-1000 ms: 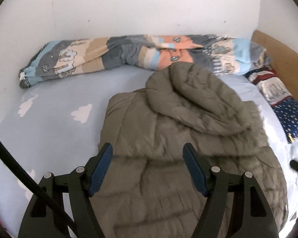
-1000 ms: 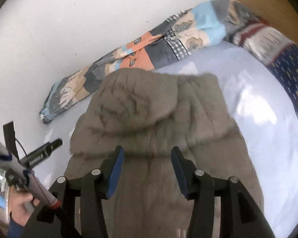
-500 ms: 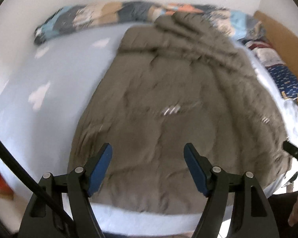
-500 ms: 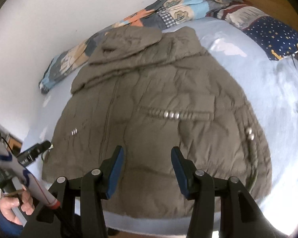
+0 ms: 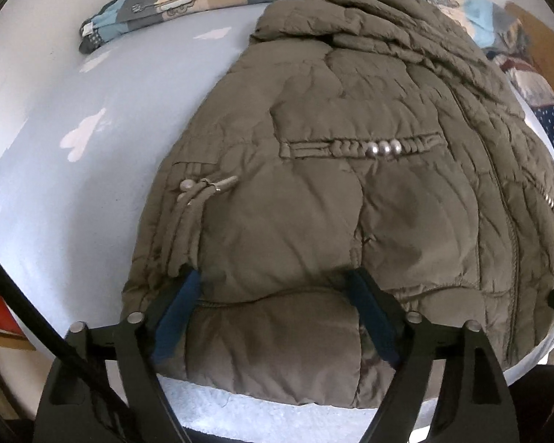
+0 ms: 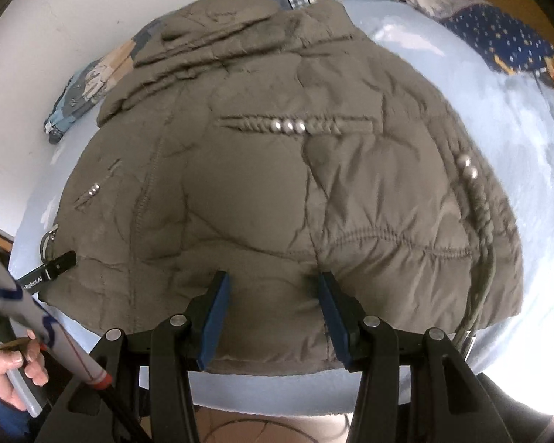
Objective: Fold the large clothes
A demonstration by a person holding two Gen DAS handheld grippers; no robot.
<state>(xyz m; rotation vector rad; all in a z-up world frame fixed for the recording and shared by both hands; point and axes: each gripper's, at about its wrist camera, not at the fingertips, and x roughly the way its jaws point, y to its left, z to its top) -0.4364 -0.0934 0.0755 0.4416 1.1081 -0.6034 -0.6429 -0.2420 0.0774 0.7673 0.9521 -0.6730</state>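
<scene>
An olive-brown puffer jacket lies spread front-up on the pale blue bed sheet, its hood toward the wall and its hem at the near bed edge. My left gripper points steeply down on the hem's left part. Its jaws are opening, and a bulge of the hem lies between the blue pads without being pinched. In the right wrist view my right gripper stands open over the jacket near the hem's right part, tips at the fabric. The left gripper's tip shows at the jacket's left edge.
A rolled patchwork quilt lies along the white wall behind the hood. A navy starred pillow and a wooden headboard are at the right. A person's hand holds the left tool. Floor shows below the bed edge.
Both grippers came back from the hood end and sank to the jacket's near hem, tilting further down. The left jaws stand wider than before.
</scene>
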